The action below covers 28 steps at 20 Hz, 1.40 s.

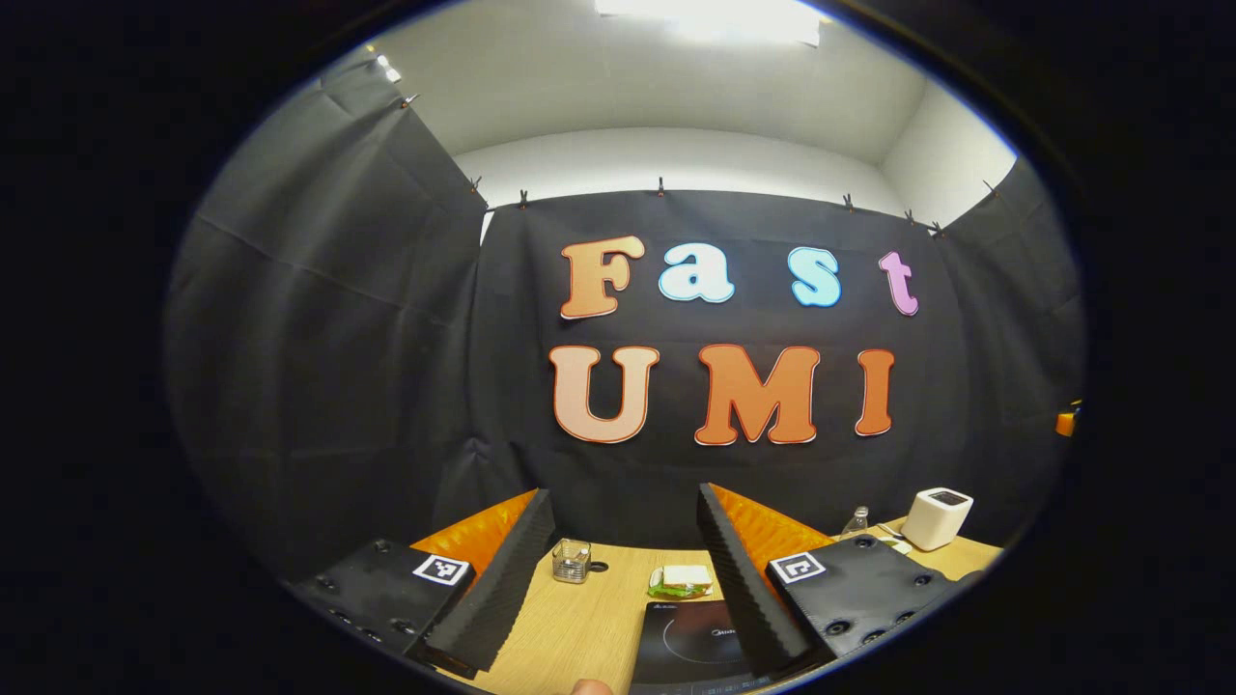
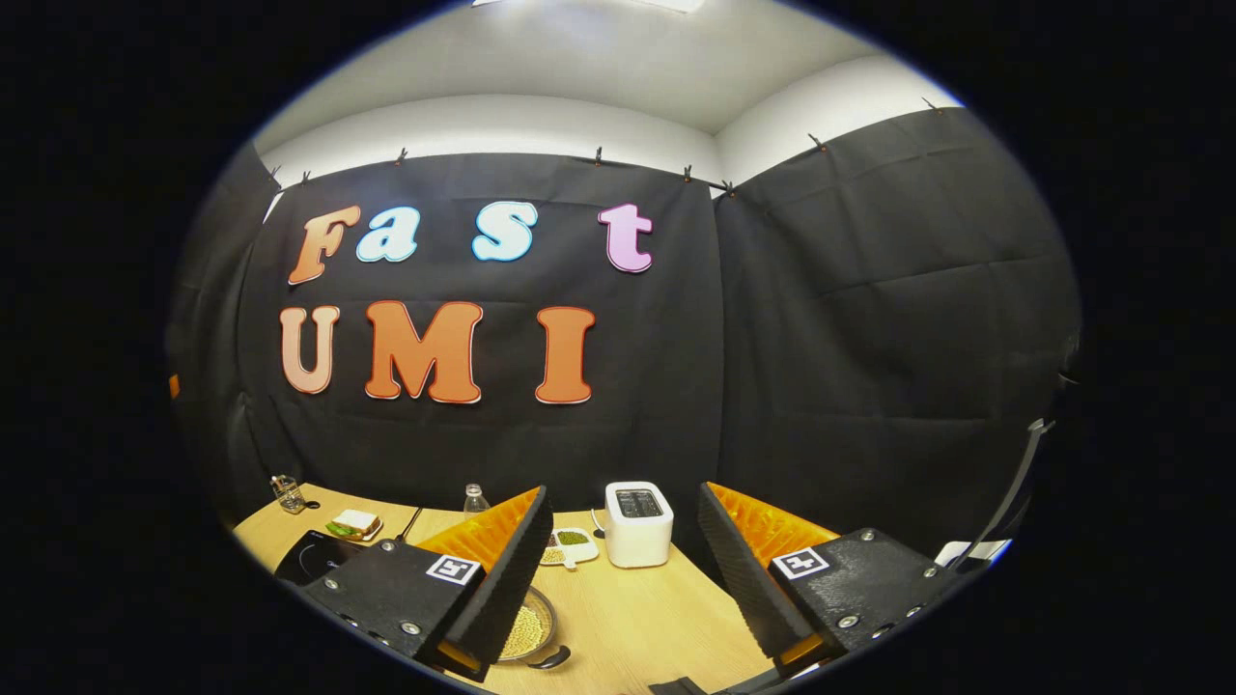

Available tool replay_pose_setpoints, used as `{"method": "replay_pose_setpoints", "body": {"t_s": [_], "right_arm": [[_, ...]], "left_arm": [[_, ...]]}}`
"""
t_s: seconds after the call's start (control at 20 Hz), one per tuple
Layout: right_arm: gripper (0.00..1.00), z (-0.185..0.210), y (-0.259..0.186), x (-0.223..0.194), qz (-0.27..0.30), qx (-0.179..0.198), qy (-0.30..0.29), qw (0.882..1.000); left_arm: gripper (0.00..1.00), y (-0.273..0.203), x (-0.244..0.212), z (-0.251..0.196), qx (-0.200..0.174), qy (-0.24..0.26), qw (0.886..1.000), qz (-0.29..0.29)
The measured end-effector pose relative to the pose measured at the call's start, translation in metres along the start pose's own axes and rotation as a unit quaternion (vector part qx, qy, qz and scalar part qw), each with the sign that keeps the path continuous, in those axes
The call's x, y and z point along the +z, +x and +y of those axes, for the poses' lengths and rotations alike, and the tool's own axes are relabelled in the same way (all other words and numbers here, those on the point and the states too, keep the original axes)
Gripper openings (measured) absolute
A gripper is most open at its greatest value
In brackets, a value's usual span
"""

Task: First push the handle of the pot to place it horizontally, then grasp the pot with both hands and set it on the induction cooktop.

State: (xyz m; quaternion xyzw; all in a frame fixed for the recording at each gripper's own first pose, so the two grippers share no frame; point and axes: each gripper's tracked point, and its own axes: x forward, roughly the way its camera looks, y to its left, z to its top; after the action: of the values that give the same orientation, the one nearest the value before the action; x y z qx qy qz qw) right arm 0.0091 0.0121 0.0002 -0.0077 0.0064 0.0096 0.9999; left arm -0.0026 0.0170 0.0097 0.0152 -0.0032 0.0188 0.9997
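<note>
under the right gripper's (image 2: pixel 618 579) left finger sits the pot (image 2: pixel 526 632); both grippers wide.

Bright ceiling light (image 1: pixel 710 14), strong fisheye edge distortion
</note>
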Motion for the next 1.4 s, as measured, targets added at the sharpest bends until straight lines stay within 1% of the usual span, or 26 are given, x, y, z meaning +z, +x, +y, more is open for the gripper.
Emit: {"method": "replay_pose_setpoints", "body": {"t_s": [0.1, 0.2, 0.25, 0.3, 0.35, 0.4, 0.45, 0.5, 0.6, 0.65, 0.7, 0.75, 0.8, 0.9, 0.95, 1.15, 1.4], "right_arm": [[0.93, 0.005, 0.002, -0.002, 0.007, 0.007, 0.003, 1.0], [0.89, 0.01, 0.003, -0.005, 0.01, 0.013, 0.001, 1.0], [0.84, 0.012, 0.003, -0.007, 0.01, 0.015, -0.003, 1.0], [0.81, 0.014, 0.003, -0.009, 0.013, 0.018, -0.006, 1.0], [0.75, 0.017, 0.003, -0.012, 0.018, 0.026, -0.01, 0.999], [0.72, 0.021, 0.003, -0.017, 0.022, 0.035, -0.013, 0.999], [0.65, 0.025, 0.002, -0.021, 0.028, 0.042, -0.015, 0.999], [0.65, 0.029, 0.003, -0.026, 0.033, 0.048, -0.018, 0.998], [0.48, 0.032, 0.005, -0.039, 0.049, 0.052, -0.02, 0.997], [0.37, 0.032, 0.007, -0.047, 0.061, 0.053, -0.019, 0.997], [0.3, 0.035, 0.007, -0.057, 0.073, 0.056, -0.017, 0.996], [0.19, 0.038, 0.007, -0.067, 0.085, 0.06, -0.015, 0.994], [0.12, 0.042, 0.008, -0.078, 0.099, 0.065, -0.015, 0.993], [0.06, 0.05, 0.007, -0.101, 0.122, 0.075, -0.017, 0.99], [0.01, 0.054, 0.007, -0.113, 0.134, 0.08, -0.016, 0.988], [0.0, 0.068, 0.0, -0.176, 0.2, 0.101, -0.017, 0.974], [0.0, 0.087, -0.013, -0.245, 0.274, 0.124, -0.025, 0.953]], "left_arm": [[0.99, -0.001, -0.001, 0.001, 0.0, -0.002, 1.0, 0.003], [0.97, 0.0, -0.003, 0.002, 0.001, -0.003, 1.0, 0.006], [0.98, 0.001, -0.003, 0.002, 0.001, -0.004, 1.0, 0.007], [0.98, -0.001, -0.004, 0.003, 0.001, -0.005, 1.0, 0.009], [0.98, 0.0, -0.005, 0.003, 0.002, -0.006, 1.0, 0.01], [0.97, 0.001, -0.006, 0.005, 0.002, -0.006, 1.0, 0.011], [0.97, 0.002, -0.007, 0.004, 0.002, -0.007, 1.0, 0.013], [0.98, 0.002, -0.007, 0.003, 0.001, -0.009, 1.0, 0.014], [0.98, 0.003, -0.009, 0.002, -0.002, -0.014, 1.0, 0.016], [0.98, 0.003, -0.011, 0.002, -0.002, -0.015, 1.0, 0.017], [0.98, 0.004, -0.011, 0.004, 0.0, -0.014, 1.0, 0.019], [0.98, 0.005, -0.012, 0.005, 0.003, -0.012, 1.0, 0.019], [0.98, 0.004, -0.011, 0.006, 0.004, -0.011, 1.0, 0.019], [0.98, 0.004, -0.011, 0.005, 0.005, -0.009, 1.0, 0.018], [0.98, 0.003, -0.009, 0.004, 0.005, -0.008, 1.0, 0.017], [0.98, 0.005, -0.004, 0.005, 0.009, 0.0, 1.0, 0.011], [0.99, 0.004, -0.005, 0.001, 0.003, -0.004, 1.0, 0.011]]}}
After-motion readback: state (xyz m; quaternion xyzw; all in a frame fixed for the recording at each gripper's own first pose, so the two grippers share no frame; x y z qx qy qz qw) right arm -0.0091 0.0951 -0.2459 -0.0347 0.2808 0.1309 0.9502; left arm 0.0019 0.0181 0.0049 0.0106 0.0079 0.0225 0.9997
